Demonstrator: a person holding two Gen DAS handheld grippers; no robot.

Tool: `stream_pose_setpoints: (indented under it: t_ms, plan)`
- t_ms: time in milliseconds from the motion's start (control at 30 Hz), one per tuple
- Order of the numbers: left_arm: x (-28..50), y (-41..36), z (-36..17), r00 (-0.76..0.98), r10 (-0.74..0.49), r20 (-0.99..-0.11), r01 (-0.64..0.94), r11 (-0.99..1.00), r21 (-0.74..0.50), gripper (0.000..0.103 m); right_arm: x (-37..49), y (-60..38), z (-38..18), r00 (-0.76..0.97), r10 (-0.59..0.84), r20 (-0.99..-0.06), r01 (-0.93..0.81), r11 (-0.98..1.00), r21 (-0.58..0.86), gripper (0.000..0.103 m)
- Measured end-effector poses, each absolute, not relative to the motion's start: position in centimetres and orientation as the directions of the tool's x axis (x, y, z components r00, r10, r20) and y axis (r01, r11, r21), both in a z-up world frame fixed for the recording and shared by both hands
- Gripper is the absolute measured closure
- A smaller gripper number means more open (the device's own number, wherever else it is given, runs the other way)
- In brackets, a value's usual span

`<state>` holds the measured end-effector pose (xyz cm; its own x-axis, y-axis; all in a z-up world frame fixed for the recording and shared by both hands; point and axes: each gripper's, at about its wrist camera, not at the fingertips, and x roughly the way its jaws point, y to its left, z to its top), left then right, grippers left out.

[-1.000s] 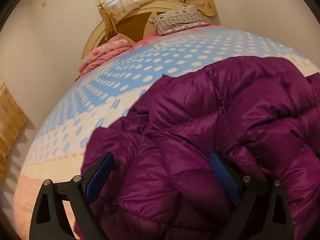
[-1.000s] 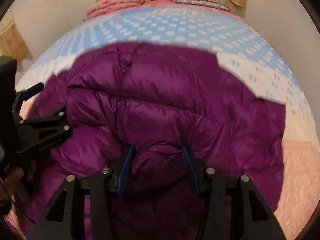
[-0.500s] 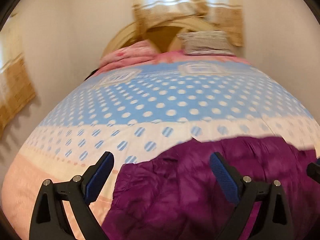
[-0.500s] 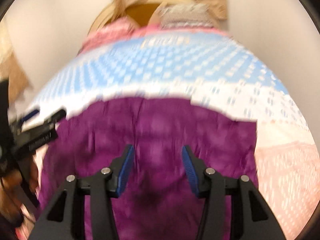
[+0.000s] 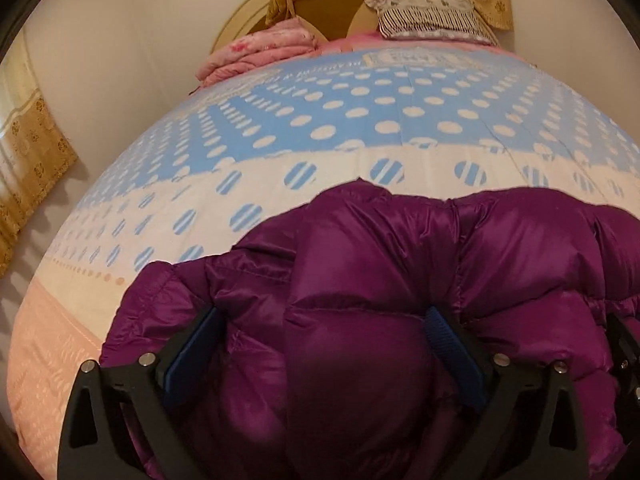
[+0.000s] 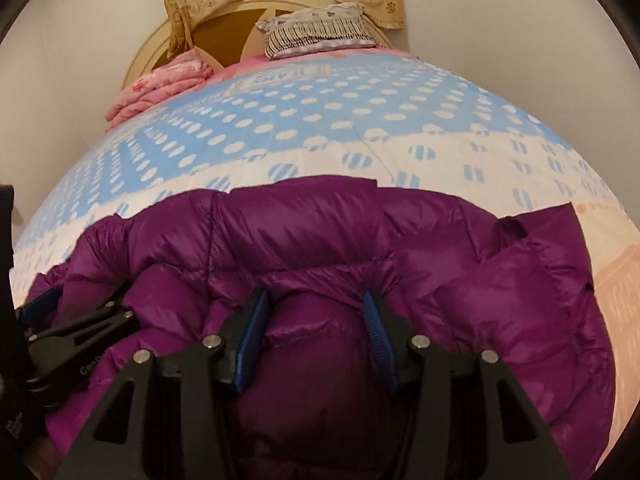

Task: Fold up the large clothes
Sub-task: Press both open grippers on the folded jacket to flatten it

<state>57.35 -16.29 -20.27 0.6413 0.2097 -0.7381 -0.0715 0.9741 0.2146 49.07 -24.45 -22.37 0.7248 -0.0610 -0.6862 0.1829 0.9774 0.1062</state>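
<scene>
A purple quilted down jacket lies bunched on the near end of the bed; it also fills the lower right wrist view. My left gripper is wide open, its blue pads pressed down on either side of a puffy fold at the jacket's left part. My right gripper is open too, with a bulge of jacket between its pads. The left gripper shows at the left edge of the right wrist view; the right one shows at the right edge of the left wrist view.
The bed has a blue polka-dot cover with a peach band at the near left. A folded pink blanket and a striped pillow lie by the headboard. Walls stand on both sides.
Both grippers swung up and away from the jacket half a second ago, then came back down onto it. The jacket now lies more bunched, with its far edge nearer to me.
</scene>
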Motion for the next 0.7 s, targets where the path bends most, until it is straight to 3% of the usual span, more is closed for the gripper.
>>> stream_pose_setpoints:
  t_ms: [700]
  plan:
    - [57.29,-16.85,-20.83,0.642,0.245,-0.726,-0.071,0.962,0.262,0.001,49.63,-23.79,-23.50,0.700,-0.111,-0.705,0.195,0.980,0.039,0.050]
